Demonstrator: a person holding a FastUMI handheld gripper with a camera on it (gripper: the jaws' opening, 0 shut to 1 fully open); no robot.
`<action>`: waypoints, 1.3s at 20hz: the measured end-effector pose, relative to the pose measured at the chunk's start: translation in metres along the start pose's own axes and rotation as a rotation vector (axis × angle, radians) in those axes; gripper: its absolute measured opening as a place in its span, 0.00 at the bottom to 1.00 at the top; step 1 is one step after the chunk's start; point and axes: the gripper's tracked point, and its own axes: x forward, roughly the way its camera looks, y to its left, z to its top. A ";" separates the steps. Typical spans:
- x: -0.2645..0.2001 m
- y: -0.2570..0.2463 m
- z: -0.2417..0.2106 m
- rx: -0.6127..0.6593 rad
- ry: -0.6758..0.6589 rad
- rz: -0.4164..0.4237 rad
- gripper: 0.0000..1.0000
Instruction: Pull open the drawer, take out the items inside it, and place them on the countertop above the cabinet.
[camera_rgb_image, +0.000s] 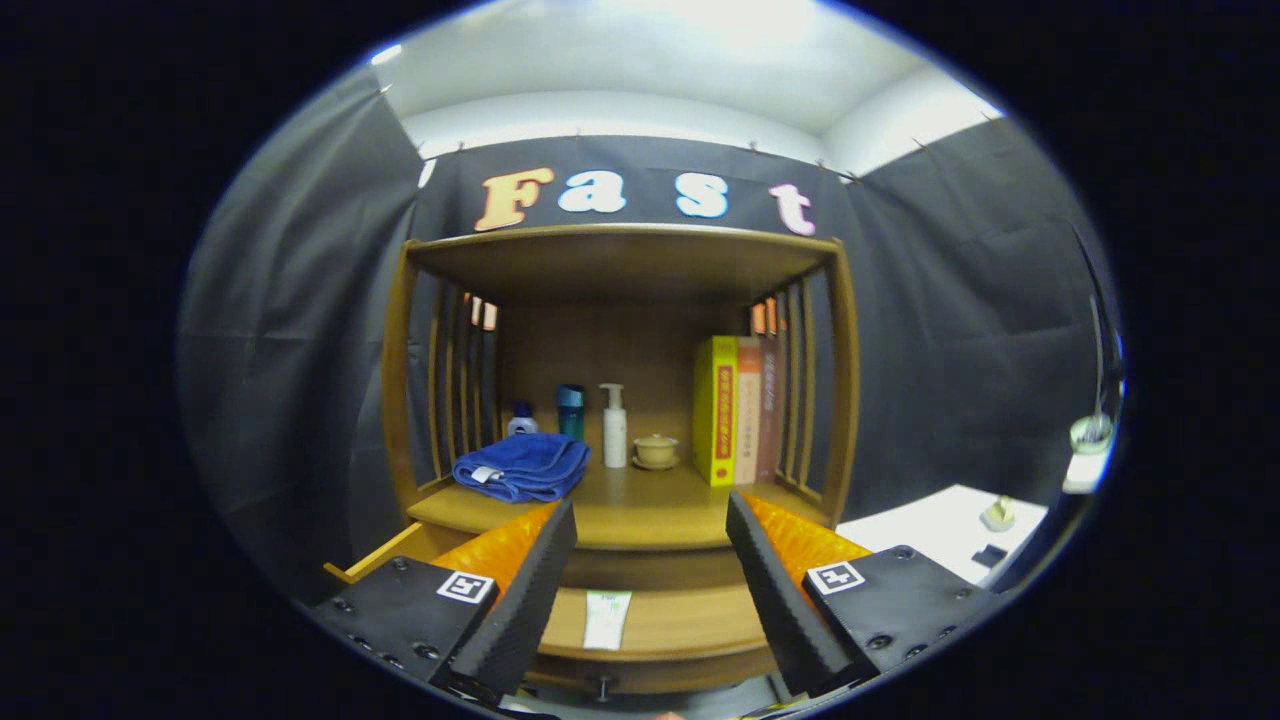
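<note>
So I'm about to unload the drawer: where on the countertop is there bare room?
Bare wood lies along the countertop's front edge, between the blue towel and the books. The back is crowded with bottles and a lidded cup. The open hand-held gripper hovers over the open drawer.

drawer (650, 620) sides hidden behind tool (650, 590) fingers

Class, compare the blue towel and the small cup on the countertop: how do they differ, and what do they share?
The blue towel is soft, folded and lying flat; the cup is rigid, beige and upright on a saucer. The towel is wider and sits nearer the open gripper. Both rest on the countertop.
</note>
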 end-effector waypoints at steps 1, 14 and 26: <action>0.011 0.005 -0.002 -0.047 0.039 0.021 0.99; 0.078 0.053 -0.242 -0.039 0.981 0.121 0.97; 0.065 0.078 -0.325 0.025 1.212 0.121 0.90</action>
